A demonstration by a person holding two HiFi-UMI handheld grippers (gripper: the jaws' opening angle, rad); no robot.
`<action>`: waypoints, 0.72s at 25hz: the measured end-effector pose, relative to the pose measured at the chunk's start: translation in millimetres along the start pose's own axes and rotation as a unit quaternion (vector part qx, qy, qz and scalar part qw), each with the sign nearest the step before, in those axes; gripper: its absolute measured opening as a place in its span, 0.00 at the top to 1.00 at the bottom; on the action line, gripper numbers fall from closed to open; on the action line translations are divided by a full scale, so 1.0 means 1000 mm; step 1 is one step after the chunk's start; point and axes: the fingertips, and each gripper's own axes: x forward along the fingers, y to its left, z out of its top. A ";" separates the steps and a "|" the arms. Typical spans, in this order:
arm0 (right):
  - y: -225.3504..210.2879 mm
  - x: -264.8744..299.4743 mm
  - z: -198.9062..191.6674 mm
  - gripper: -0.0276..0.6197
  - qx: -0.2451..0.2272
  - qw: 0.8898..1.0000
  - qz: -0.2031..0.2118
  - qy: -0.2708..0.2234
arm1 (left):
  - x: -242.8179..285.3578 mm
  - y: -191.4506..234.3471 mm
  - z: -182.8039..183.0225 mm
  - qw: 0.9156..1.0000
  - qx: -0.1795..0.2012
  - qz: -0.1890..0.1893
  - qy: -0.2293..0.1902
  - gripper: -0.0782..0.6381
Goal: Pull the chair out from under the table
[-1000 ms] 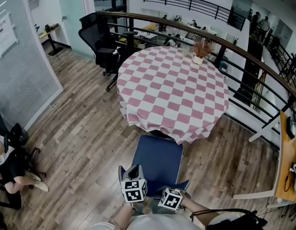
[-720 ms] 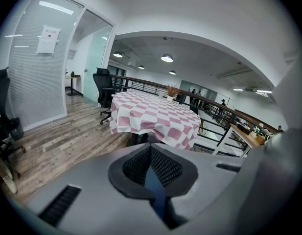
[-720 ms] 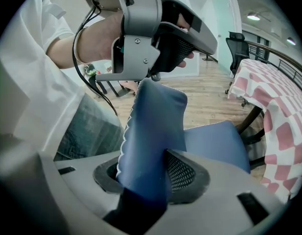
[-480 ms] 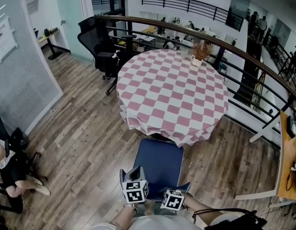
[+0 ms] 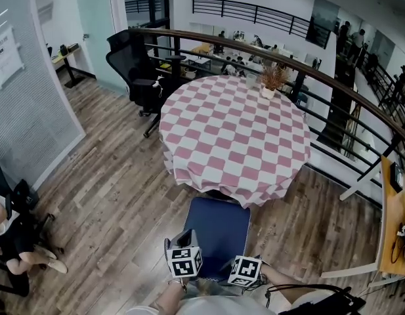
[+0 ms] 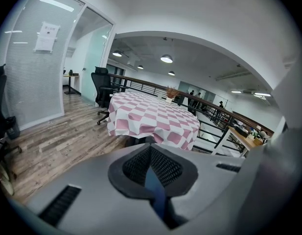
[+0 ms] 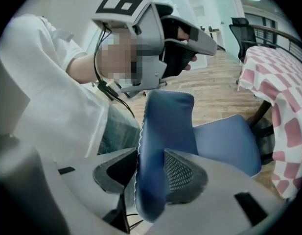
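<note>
A blue chair (image 5: 216, 228) stands with its seat half out from under the round table (image 5: 235, 136) in the pink-and-white checked cloth. My left gripper (image 5: 180, 237) is shut on the top edge of the chair's backrest, a thin blue sliver (image 6: 153, 180) between its pads. My right gripper (image 5: 247, 268) sits at the backrest's right end. In the right gripper view the backrest (image 7: 165, 126) stands between that gripper's (image 7: 151, 175) jaws. These have just been opening: the right pad lies against the fabric, and a dark gap shows at the left pad.
A black office chair (image 5: 140, 64) stands beyond the table's far left, and a curved railing (image 5: 333, 77) runs behind the table. A small plant pot (image 5: 271, 84) sits on the cloth. A person sits at the left (image 5: 12, 238). A wooden desk (image 5: 396, 222) is at the right.
My right gripper has shifted a little to the right and risen along the backrest. The left gripper and the chair have stayed where they were.
</note>
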 end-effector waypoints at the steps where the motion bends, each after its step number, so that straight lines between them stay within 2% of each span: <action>1: 0.000 -0.009 0.004 0.68 0.013 1.000 0.016 -0.015 | 0.002 -0.001 0.003 1.000 0.002 -0.003 0.000 0.89; 3: -0.004 -0.030 0.016 0.69 0.037 0.997 0.041 -0.059 | 0.004 -0.005 0.009 1.000 0.007 -0.009 -0.002 0.89; 5: -0.016 -0.054 0.031 0.70 0.057 0.991 0.044 -0.110 | 0.008 -0.010 0.018 1.000 0.014 -0.017 -0.007 0.89; 9: -0.052 -0.103 0.057 0.78 0.091 0.972 -0.007 -0.217 | 0.016 -0.026 0.036 0.999 0.035 -0.035 -0.017 0.89; 15: -0.100 -0.168 0.069 0.87 0.125 0.928 -0.126 -0.328 | 0.027 -0.050 0.060 0.996 0.057 -0.061 -0.032 0.89; 18: -0.121 -0.204 0.068 0.89 0.150 0.889 -0.193 -0.386 | 0.032 -0.061 0.077 0.994 0.066 -0.071 -0.046 0.89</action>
